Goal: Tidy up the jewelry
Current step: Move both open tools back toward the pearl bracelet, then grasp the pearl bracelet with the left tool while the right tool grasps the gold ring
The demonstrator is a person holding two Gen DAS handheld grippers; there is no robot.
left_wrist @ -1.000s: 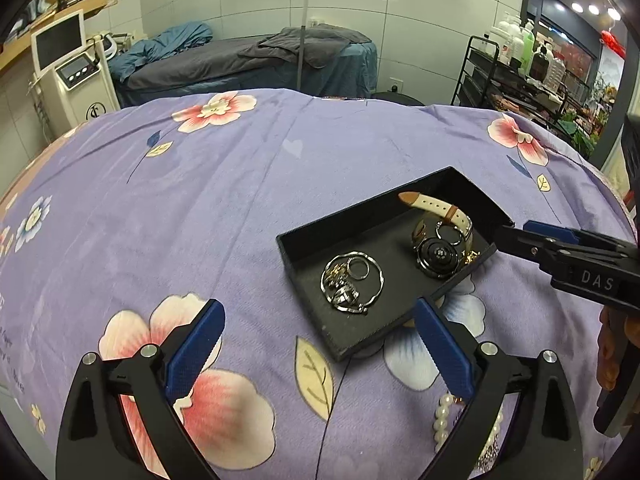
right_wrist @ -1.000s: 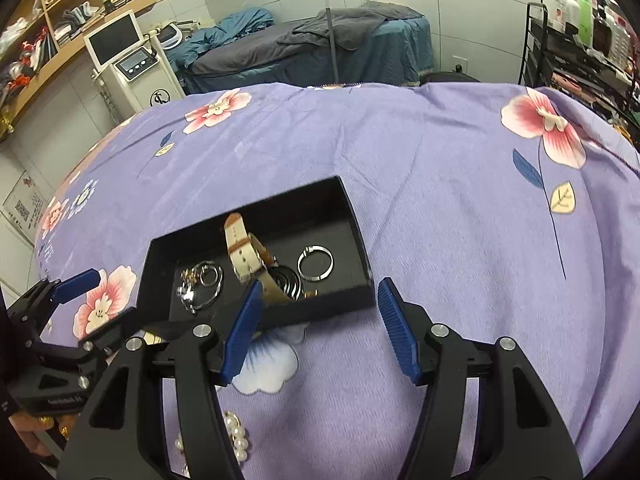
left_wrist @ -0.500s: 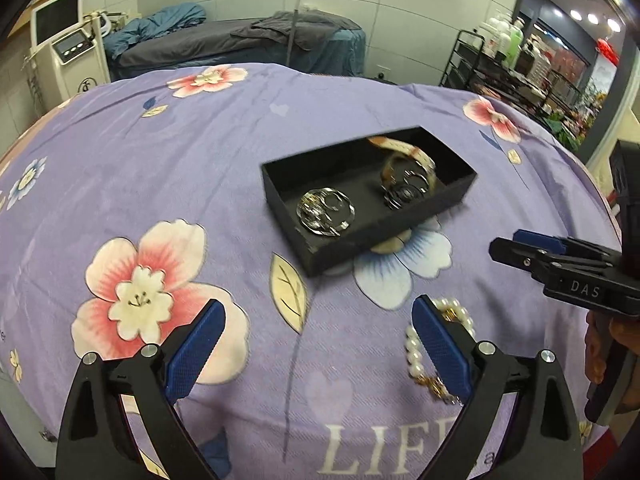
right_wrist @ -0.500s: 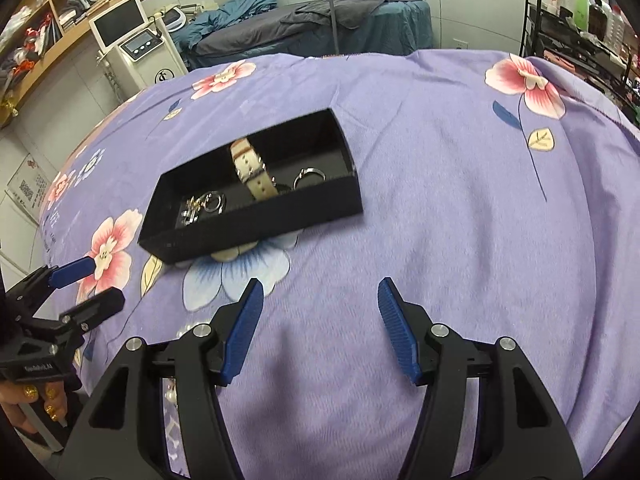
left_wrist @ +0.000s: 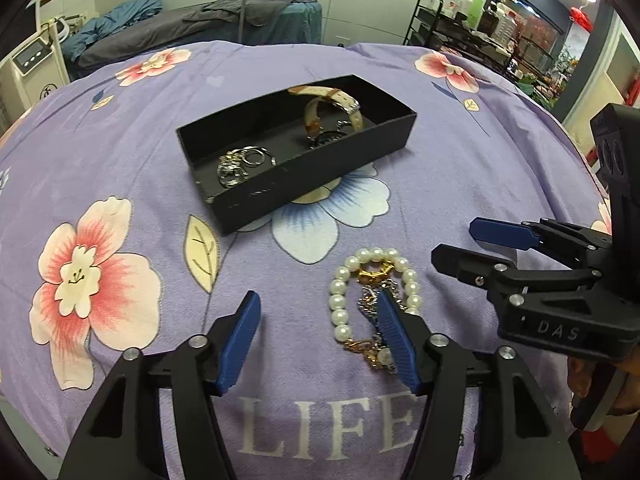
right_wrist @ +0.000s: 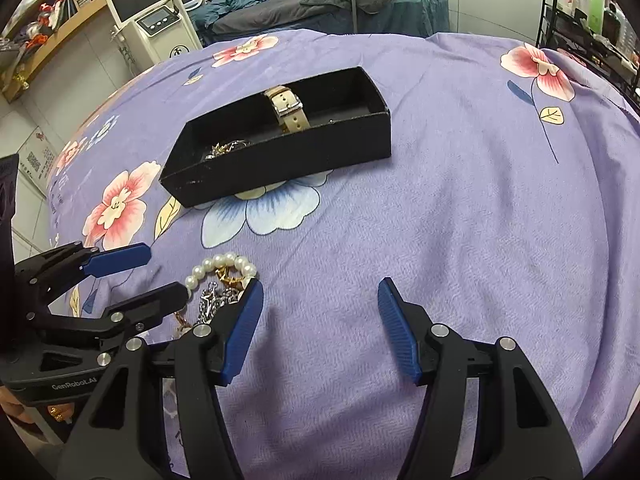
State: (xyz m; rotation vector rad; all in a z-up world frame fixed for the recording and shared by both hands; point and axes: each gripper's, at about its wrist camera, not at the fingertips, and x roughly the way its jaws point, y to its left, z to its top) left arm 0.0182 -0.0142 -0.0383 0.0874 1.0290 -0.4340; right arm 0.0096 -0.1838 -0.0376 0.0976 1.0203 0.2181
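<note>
A black tray (left_wrist: 312, 188) (right_wrist: 288, 160) lies on the purple floral cloth. It holds a beige-strapped watch (left_wrist: 332, 112) (right_wrist: 288, 108) and a cluster of silver rings (left_wrist: 240, 164) (right_wrist: 224, 148). A pearl bracelet tangled with gold and silver chains (left_wrist: 372, 300) (right_wrist: 220, 280) lies on the cloth in front of the tray. My left gripper (left_wrist: 320, 320) (right_wrist: 164, 276) is open and empty, its right finger over the bracelet. My right gripper (right_wrist: 320, 312) (left_wrist: 456, 244) is open and empty, just right of the bracelet.
The purple flowered cloth (right_wrist: 460, 208) covers the whole work surface. Behind it stand a treatment bed (right_wrist: 320, 4), a white machine with a screen (right_wrist: 148, 8) at the left and a black shelf rack of bottles (left_wrist: 472, 20) at the right.
Both grippers have drawn back from the tray toward the near edge. The tray now lies farther away and the pearl bracelet has come fully into view by the left gripper's fingers.
</note>
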